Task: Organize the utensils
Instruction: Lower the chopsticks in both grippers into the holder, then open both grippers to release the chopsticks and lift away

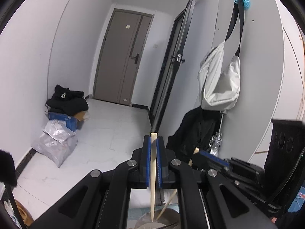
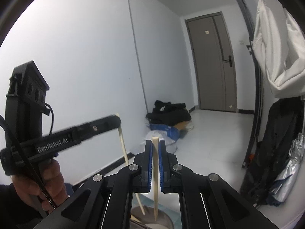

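We held one chopstick (image 1: 153, 171) in the left gripper (image 1: 154, 143), another chopstick (image 2: 156, 171) in the right gripper (image 2: 156, 147), tips over the container (image 2: 164, 219); next, presumably, lowering and releasing.

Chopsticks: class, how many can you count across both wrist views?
2. One chopstick is clamped in the left gripper; the other is in the right gripper. Both tips hang over a metal bowl; more may be hidden.
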`<state>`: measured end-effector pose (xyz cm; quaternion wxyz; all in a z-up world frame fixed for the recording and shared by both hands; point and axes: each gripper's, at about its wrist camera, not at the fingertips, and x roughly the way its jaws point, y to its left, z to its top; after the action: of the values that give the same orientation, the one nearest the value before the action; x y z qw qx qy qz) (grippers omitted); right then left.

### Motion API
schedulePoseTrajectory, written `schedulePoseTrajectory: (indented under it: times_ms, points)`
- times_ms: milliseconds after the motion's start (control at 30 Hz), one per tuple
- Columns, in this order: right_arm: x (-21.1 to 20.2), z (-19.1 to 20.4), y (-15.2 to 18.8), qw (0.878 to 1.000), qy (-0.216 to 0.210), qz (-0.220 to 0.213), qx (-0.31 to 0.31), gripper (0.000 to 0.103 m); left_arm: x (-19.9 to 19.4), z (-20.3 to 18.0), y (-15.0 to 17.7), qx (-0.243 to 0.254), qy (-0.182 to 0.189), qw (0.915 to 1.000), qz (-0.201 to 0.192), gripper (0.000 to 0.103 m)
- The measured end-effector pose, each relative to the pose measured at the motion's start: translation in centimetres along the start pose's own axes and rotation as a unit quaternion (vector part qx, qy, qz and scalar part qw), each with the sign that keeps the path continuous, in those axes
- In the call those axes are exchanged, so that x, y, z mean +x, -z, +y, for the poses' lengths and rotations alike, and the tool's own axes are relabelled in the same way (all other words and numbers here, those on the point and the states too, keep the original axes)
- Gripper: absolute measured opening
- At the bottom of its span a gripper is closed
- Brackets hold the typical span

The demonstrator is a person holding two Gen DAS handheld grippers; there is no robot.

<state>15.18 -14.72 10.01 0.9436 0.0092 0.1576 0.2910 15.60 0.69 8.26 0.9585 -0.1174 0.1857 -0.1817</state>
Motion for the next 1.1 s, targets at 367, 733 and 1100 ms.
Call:
schedulePoseTrajectory:
  times_ms: [367, 733, 1100]
  points:
    - [1.1, -0.1, 2.9, 0.998, -0.030, 0.046, -0.040, 0.005, -0.1, 0.0, 2.2, 0.012, 0.013, 0.9995, 0.026, 0.003]
    - [1.9, 0.6, 5.8, 0.993, -0.045, 0.098, -0.042, 0.018, -0.9, 1.2, 3.2, -0.019, -0.010, 0.9948, 0.099, 0.010]
    - [-3.8, 0.6, 8.0, 0.995, 0.015, 0.088, 0.052, 0.070, -7.3, -0.4, 2.8, -0.028, -0.105, 0.9929, 0.049, 0.083]
